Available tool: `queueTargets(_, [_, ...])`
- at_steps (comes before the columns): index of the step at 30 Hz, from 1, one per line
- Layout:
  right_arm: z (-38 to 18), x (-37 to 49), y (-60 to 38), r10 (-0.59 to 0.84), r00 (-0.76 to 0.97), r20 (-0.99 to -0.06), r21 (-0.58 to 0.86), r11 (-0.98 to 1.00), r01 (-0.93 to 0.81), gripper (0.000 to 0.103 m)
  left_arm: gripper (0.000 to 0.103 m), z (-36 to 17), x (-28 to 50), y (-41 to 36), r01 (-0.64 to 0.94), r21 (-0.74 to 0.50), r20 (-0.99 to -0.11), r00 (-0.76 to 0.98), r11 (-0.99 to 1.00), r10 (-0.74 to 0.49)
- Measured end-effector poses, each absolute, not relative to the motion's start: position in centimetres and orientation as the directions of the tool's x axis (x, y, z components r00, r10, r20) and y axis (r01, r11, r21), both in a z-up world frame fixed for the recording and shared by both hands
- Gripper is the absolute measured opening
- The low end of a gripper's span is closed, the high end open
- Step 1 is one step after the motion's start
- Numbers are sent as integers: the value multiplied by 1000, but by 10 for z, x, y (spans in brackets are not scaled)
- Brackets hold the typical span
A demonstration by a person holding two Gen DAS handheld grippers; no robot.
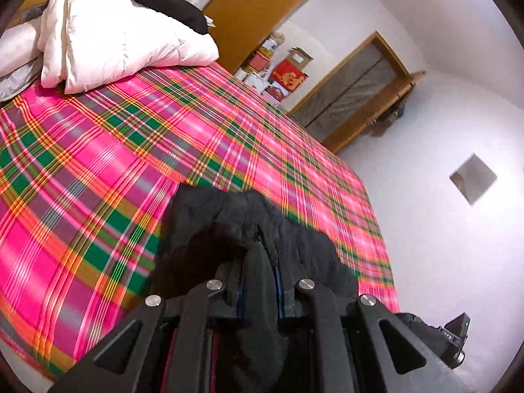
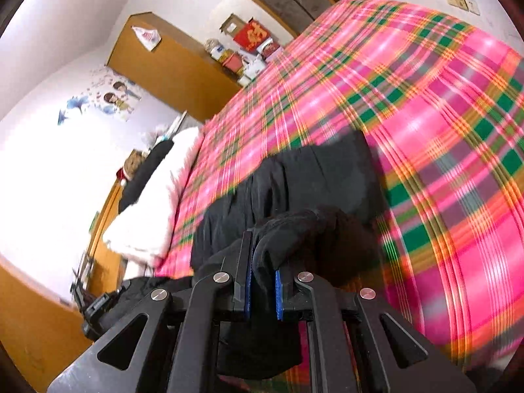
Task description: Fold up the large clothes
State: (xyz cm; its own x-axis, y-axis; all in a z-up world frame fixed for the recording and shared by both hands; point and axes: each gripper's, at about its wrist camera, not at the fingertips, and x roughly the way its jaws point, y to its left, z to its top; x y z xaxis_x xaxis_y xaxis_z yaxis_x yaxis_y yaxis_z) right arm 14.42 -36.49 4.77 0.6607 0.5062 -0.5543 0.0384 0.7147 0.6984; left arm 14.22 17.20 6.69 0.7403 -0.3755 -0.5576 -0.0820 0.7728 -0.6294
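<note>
A black garment hangs bunched over the near edge of a bed with a pink plaid sheet. My left gripper is shut on a thick fold of it, and cloth spills back between the fingers. In the right wrist view the same black garment lies on the plaid sheet. My right gripper is shut on another bunch of it. Both views are tilted and blurred.
A white duvet with a dark item on top is piled at the head of the bed. A wooden wardrobe and stacked boxes stand beyond the bed. Another camera rig shows low beside my left gripper.
</note>
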Motion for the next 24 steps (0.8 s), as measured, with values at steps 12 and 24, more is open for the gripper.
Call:
queueTargets(12, [-21, 310, -363, 473, 570, -672, 677, 704, 214, 11, 16, -13, 288, 172, -241, -624, -653, 683, 743, -327])
queueTargets(24, [-77, 341, -369, 503, 559, -659, 731, 604, 318, 24, 36, -52, 318, 172, -231, -681, -623, 682, 695, -384])
